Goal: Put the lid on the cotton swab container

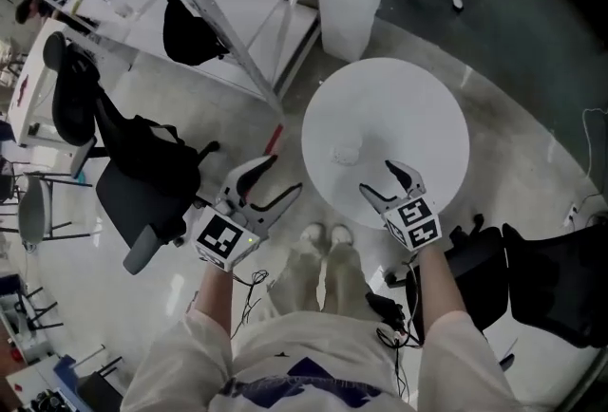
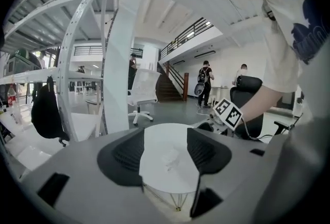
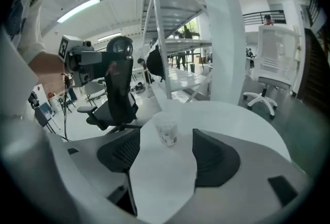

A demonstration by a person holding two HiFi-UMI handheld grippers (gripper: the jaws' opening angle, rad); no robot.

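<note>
Logging both hands as empty. Left gripper (image 1: pixel 285 175): jaws apart, nothing between them, off the table's near-left edge and over the floor. Right gripper (image 1: pixel 375 175): jaws wide apart, also empty, just over the near rim of the round white table (image 1: pixel 408 106). Cotton swab container (image 3: pixel 166 131): small, clear, upright on the tabletop, ahead of both grippers and touching neither. Lid: I cannot pick it out as a separate piece in any view, so whether it lies beside the container or on it is unclear.

Risks, as I judge them:
- The clear plastic reads poorly on the white surface, so I may misjudge the approach and clip the wall with one pad.
- The container looks light and unbraced, so a one-sided nudge would likely tip it or slide it away.
- Closing before the lid is located could mean squeezing the wrong part.
- The left approach crosses the table rim, where a low jaw could strike it.
</note>
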